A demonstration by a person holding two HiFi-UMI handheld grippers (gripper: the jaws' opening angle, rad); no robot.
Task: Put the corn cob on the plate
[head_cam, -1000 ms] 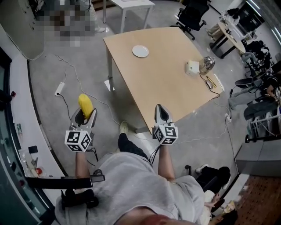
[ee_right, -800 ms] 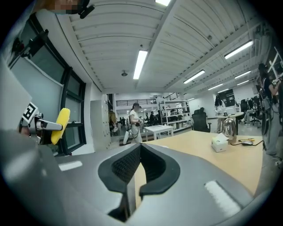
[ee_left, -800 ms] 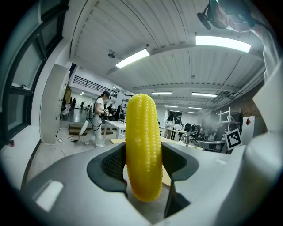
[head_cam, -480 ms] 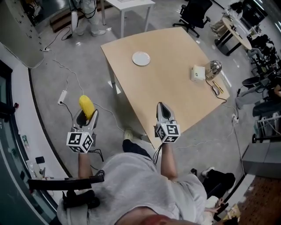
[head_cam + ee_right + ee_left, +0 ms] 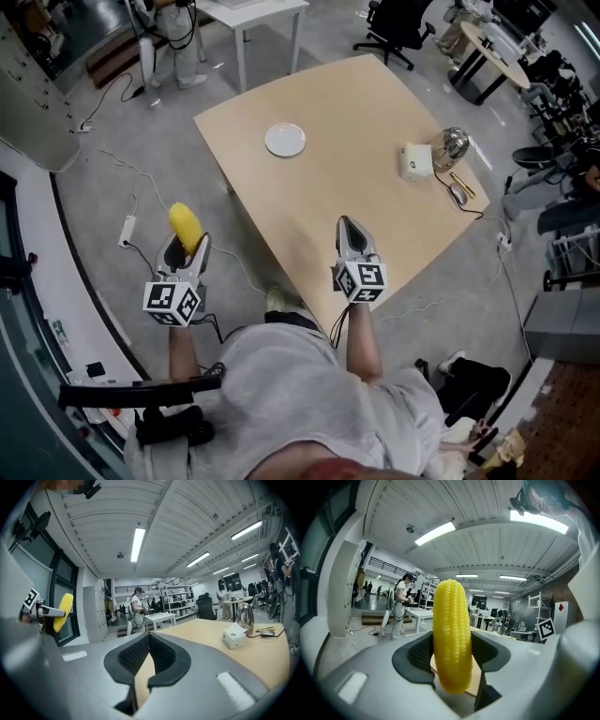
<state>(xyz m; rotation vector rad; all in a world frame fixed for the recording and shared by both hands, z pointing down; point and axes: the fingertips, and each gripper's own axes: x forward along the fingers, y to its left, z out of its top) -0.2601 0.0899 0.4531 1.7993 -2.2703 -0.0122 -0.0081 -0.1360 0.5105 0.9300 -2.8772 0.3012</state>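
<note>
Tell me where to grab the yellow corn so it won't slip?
Around the thick middle of the long yellow corn cob, squeezing across it from both sides: it is round and narrows at the tips. The left tongs clamp its lower half, cob upright.

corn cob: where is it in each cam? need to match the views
Head view: lower left; the corn cob sticks up out of the left claw, over the floor, left of the wooden table.
Left gripper view: dead centre, upright, clamped between the jaws.
Right gripper view: small, at the far left edge, in the other claw.
Shared landmark: the wooden table shows in all three views.
</note>
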